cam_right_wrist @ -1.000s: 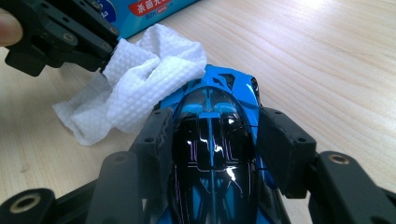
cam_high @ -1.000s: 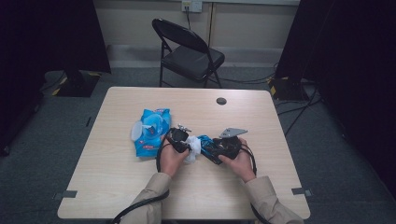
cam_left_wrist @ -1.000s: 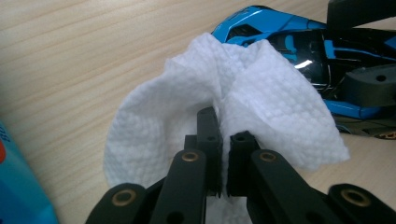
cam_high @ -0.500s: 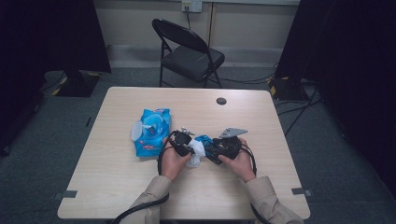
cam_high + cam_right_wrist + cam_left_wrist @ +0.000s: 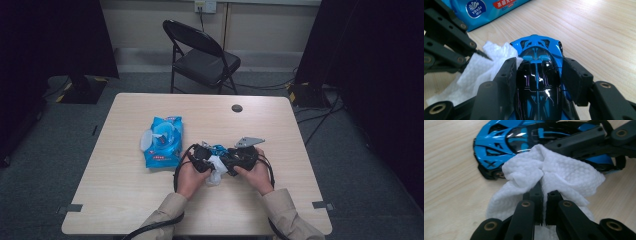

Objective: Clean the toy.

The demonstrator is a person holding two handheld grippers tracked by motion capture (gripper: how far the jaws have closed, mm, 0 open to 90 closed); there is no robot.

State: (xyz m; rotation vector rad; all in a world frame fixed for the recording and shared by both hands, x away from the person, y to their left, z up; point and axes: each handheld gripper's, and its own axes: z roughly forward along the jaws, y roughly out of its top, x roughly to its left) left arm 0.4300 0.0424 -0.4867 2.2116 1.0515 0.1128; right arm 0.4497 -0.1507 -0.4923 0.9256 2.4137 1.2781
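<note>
Wipe (image 5: 549,172) pinched in my left gripper (image 5: 543,195) lies beside the toy car (image 5: 537,82) clamped lengthwise by my right gripper (image 5: 537,75), probably touching.

Dim rm: grey carpet (image 5: 125,85), black folding chair (image 5: 202,57) behind wood table (image 5: 280,130), beige wall (image 5: 150,22).

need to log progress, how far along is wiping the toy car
Done: a white wipe is out of the blue pack, and the right gripper is clamped on the blue toy car. In hand: the left gripper presses the wipe against the car's side. Left: how much is already wiped can't be told.
</note>
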